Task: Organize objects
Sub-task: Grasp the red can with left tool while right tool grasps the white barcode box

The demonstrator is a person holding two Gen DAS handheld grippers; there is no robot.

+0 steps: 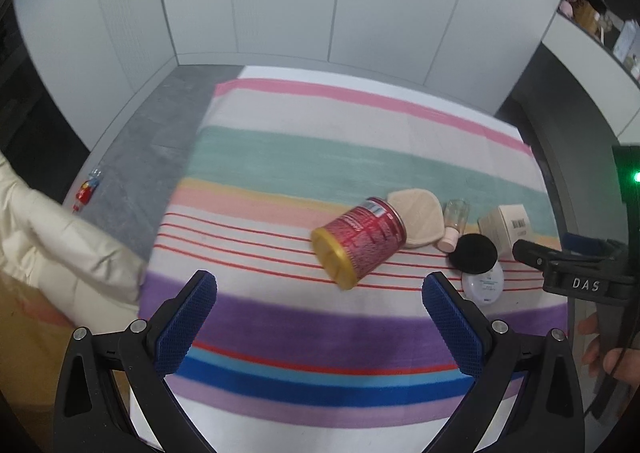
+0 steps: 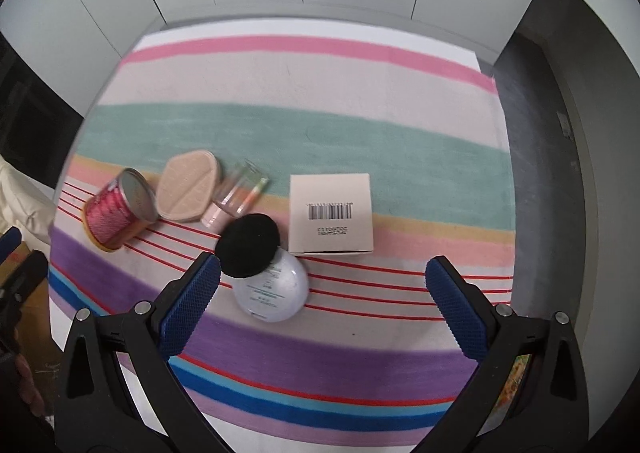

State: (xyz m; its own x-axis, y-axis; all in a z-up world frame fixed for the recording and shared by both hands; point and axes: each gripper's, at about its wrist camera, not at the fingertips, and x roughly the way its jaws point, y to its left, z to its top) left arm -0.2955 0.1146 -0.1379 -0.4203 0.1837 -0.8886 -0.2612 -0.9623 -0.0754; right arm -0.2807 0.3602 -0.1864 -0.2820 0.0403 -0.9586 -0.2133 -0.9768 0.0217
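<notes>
A red can (image 1: pixel 360 243) (image 2: pixel 118 209) with a gold lid lies on its side on the striped cloth (image 1: pixel 280 157) (image 2: pixel 360 125). Beside it lie a beige powder puff (image 1: pixel 418 219) (image 2: pixel 188 185), a small clear bottle with a pink cap (image 1: pixel 454 223) (image 2: pixel 236 197), a black round puff (image 1: pixel 473 253) (image 2: pixel 248 245) resting on a white round jar (image 1: pixel 484 285) (image 2: pixel 272 289), and a cream box with a barcode (image 1: pixel 508 227) (image 2: pixel 331 213). My left gripper (image 1: pixel 320 313) is open and empty, in front of the can. My right gripper (image 2: pixel 322 305) is open and empty, just in front of the white jar.
The right gripper's body (image 1: pixel 576 273) shows at the right edge of the left wrist view. A cream jacket sleeve (image 1: pixel 60 253) is at the left. Grey floor (image 1: pixel 132 173) with a small red item (image 1: pixel 86 191) lies left of the table. White wall panels stand behind.
</notes>
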